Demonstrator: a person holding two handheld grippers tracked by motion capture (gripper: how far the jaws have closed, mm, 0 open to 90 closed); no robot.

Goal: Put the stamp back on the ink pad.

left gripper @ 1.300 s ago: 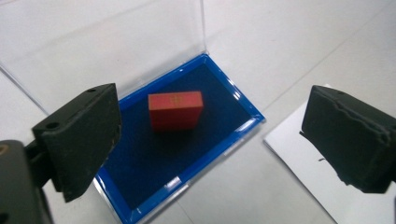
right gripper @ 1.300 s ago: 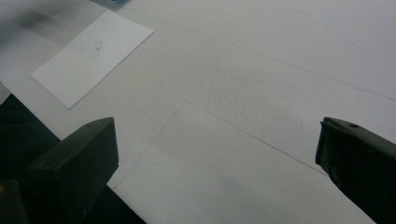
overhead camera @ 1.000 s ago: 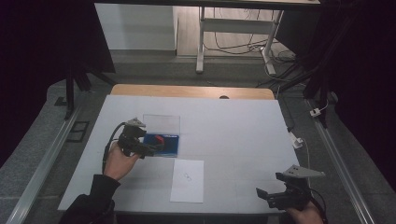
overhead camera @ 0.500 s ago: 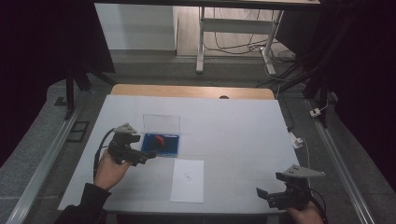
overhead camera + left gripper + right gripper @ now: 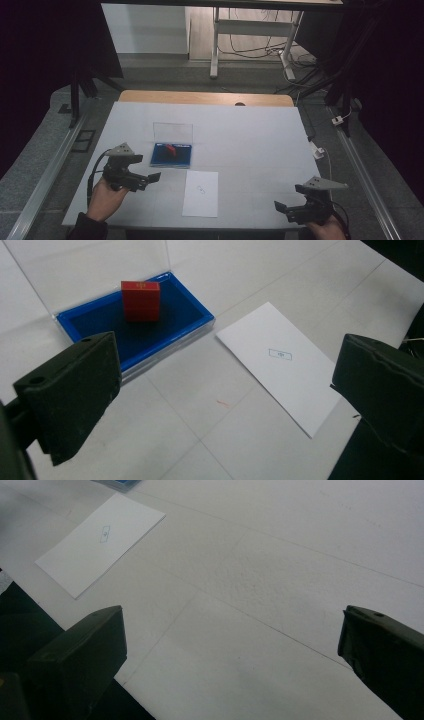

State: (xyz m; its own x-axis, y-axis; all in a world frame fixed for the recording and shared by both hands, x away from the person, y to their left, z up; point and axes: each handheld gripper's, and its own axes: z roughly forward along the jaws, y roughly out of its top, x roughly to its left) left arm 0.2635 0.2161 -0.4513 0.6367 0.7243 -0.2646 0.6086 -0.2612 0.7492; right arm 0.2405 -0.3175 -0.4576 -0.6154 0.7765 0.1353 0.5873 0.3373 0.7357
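Red block (image 5: 141, 300) in the blue tray (image 5: 195, 305), standing up on its end near the back wall. Standing tall like that, easy to pinch from two sides. Clear lid (image 5: 95, 267) tipped up behind the tray, so nothing in the way from the front.

Blue tray (image 5: 171, 156) on the white table (image 5: 250, 135), a bit left of the middle. White sheet of paper (image 5: 201, 193) flat on the table just in front of the tray, with a small mark in the middle of it, maybe a spot for putting the block down.

Left tongs (image 5: 147, 179) just beside the tray, on its near left side, wide open and holding nothing. Pointed toward the tray and the paper, most likely so as to have both in sight. Block close but not touched.

Right tongs (image 5: 282, 209) well apart, low at the near right edge of the table, also wide open and empty. Out of the way there, with room left for the other hand. Bare table and the paper (image 5: 100, 542) ahead of them.
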